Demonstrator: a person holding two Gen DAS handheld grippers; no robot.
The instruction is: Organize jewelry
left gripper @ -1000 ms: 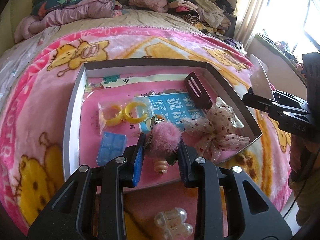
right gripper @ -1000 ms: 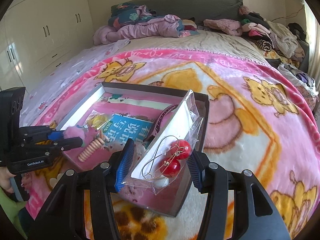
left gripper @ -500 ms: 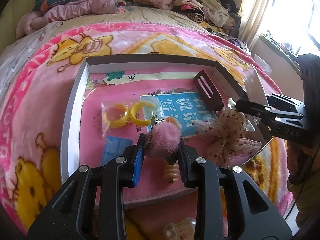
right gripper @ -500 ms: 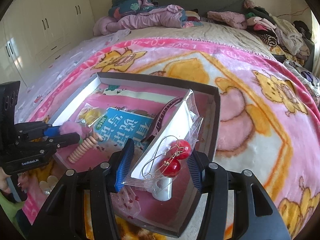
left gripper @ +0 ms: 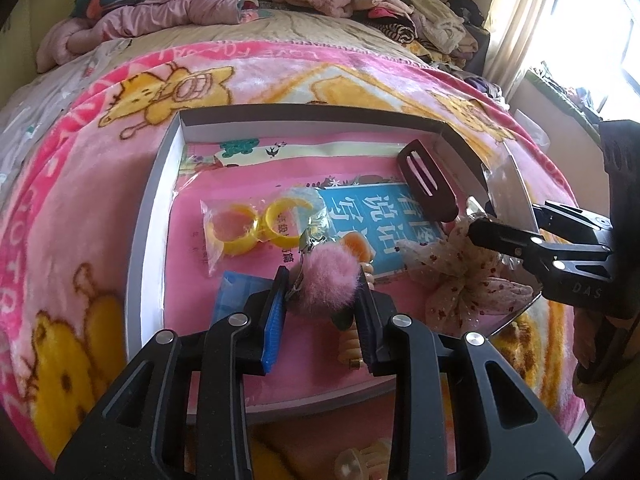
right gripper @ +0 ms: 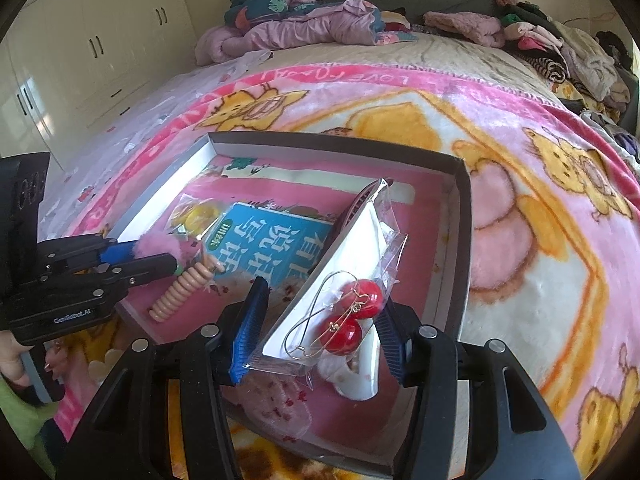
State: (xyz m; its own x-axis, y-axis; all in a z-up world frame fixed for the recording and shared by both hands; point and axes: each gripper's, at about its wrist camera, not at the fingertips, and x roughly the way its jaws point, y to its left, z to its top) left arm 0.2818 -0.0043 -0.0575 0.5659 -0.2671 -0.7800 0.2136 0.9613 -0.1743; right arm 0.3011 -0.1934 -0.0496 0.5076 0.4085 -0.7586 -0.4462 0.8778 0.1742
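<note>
A shallow grey box (left gripper: 154,216) was laid on a pink cartoon blanket (left gripper: 80,184) that covered the bed, and its pink floor was already occupied by several pieces. The left hand-held gripper (left gripper: 322,292) was held low over the near part of the box, and its two pads were pressed onto a pink fluffy pompom (left gripper: 328,282) — the pompom was squeezed between them, and a spiral peach-coloured hair tie (right gripper: 180,292) was seen hanging below it, with its lower end resting on the box floor in the right wrist view. Just beyond the pompom, a small clear bag with two yellow rings (left gripper: 256,226) was lying, and a blue plastic case (left gripper: 236,294) was placed beside the left pad. A blue printed card (left gripper: 380,216) was lying in the middle of the box, with a dark brown hair clip (left gripper: 426,186) on its far right side and a dotted fabric bow (left gripper: 468,280) near the right wall. The right hand-held gripper (right gripper: 320,332) was held above the near right corner of the box — a clear packet with a white card and a pair of red ball earrings (right gripper: 352,316) was pinched between its pads, tilted up on its edge. Below this packet a white object was partly seen, but what it was could not be told. Piled clothes (right gripper: 320,20) were lying at the far end of the bed.
</note>
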